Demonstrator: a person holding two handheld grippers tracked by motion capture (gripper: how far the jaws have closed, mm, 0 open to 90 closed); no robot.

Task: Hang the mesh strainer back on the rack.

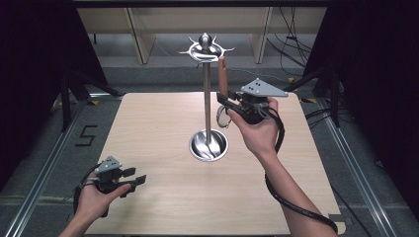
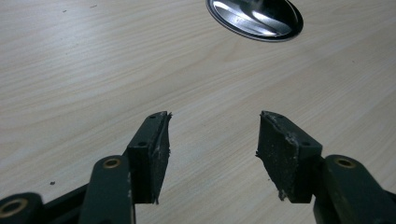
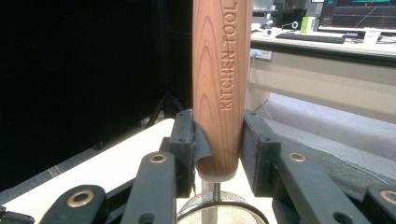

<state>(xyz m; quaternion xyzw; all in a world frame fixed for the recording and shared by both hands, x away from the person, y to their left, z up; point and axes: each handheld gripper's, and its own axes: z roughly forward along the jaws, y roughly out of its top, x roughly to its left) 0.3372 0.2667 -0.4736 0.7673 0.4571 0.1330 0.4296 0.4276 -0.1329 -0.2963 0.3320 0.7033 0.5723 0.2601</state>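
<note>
Dark curtains close off both sides of the pale wooden tabletop, on which a chrome utensil stand rises from a round dish base to a ring of hooks at its top. The right gripper is raised beside the pole, and its jaws are clamped on the lower end of a wooden handle stamped KITCHEN TOOL; the small mesh strainer that the handle belongs to hangs just beneath the jaws, its wire stem emerging from the handle's white end cap. In the high view the handle stands nearly upright, its top end close beside and a little below the hook ring. The step in hand looks like hanging this strainer on the stand, so the grip should stay firm while the hand lifts until the handle's top clears a hook, then eases sideways and down so the hanging end catches; whether that end has a hole or loop cannot be made out. Because the pads hold low on the handle, the long free end above may sway, so a slow, level approach and a steady wrist would help, and the jaws should part only once the hook bears the weight. The left gripper rests low near the front left of the tabletop, its jaws standing apart with nothing between the pads, well away from the stand.
</note>
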